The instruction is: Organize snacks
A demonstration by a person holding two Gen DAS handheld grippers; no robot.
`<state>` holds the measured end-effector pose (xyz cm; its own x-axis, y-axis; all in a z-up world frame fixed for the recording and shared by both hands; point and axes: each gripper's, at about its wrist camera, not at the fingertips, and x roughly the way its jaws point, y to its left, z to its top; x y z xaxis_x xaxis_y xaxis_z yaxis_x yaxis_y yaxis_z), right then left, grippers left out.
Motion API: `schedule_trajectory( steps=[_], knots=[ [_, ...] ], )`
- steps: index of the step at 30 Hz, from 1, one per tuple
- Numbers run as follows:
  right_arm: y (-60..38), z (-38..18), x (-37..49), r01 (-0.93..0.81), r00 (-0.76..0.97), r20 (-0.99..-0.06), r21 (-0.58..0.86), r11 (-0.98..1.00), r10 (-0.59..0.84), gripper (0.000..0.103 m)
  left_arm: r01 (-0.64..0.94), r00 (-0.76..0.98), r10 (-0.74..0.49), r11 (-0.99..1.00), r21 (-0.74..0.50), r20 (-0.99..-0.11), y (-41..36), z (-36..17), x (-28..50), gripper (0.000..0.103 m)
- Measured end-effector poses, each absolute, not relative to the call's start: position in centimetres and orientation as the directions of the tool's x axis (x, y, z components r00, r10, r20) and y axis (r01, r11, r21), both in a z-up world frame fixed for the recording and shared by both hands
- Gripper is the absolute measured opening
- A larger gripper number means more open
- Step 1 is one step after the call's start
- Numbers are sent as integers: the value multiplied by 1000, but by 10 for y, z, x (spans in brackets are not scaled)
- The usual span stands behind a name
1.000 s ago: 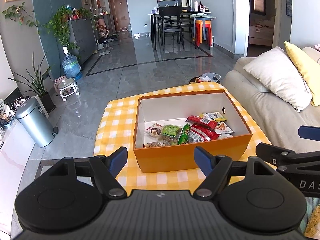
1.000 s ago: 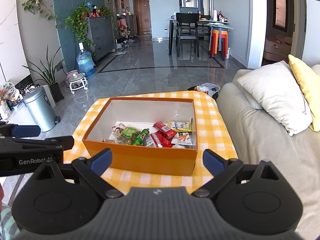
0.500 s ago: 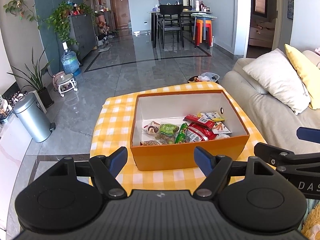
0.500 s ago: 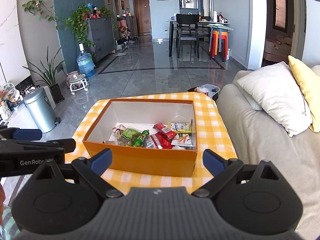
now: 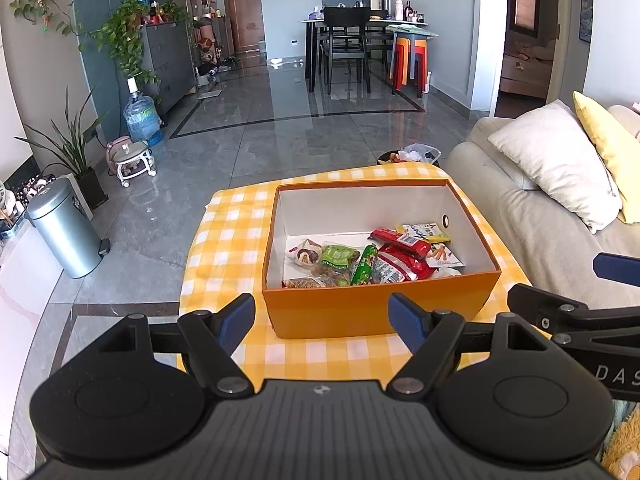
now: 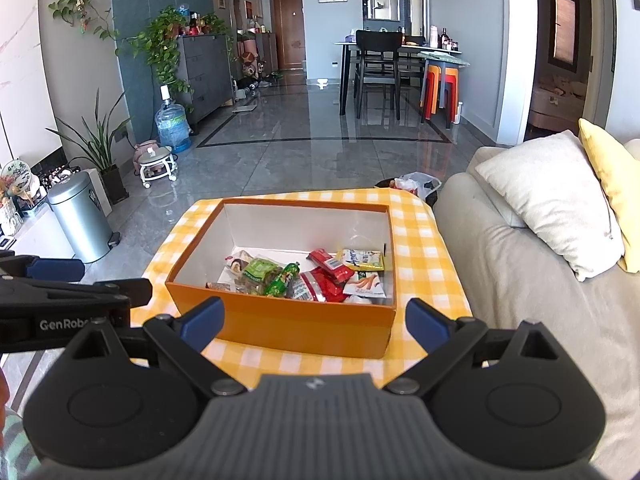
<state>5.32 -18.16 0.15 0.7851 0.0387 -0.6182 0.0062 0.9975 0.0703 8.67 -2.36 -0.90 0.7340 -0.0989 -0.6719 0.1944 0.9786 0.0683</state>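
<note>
An orange box [image 5: 376,308] with a white inside stands on a yellow checked tablecloth [image 5: 228,240]. Several snack packets lie in its near half: a red one [image 5: 400,240], a green one [image 5: 338,258], a yellow-white one [image 5: 426,232]. The box also shows in the right wrist view [image 6: 304,326], with the snacks [image 6: 320,276] inside. My left gripper [image 5: 322,320] is open and empty, held back from the box's near wall. My right gripper [image 6: 314,322] is open and empty, also short of the box. Each gripper's side shows in the other's view.
A beige sofa [image 5: 532,216] with a white cushion [image 5: 560,164] and a yellow one runs along the right. A metal bin [image 5: 66,228] stands on the floor to the left. A small waste basket [image 5: 412,156] sits beyond the table. Dining table and chairs stand far back.
Both grippers have drawn back a little from the box and risen slightly. Both stay open and empty. The box and snacks have not moved.
</note>
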Motion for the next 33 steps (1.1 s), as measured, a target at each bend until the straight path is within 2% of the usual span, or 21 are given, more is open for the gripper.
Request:
schedule_trajectory(
  steps=[19,33],
  knots=[
    [-182,3,54,-6,786,-617,65,998,45,94,182,722,-107,982,39,-683,-25,-7,88,89],
    [-183,1,55,-7,783,-620,64,998,46,94,158,731,-74,985,63,-678,-28,-8,87,89]
  ],
)
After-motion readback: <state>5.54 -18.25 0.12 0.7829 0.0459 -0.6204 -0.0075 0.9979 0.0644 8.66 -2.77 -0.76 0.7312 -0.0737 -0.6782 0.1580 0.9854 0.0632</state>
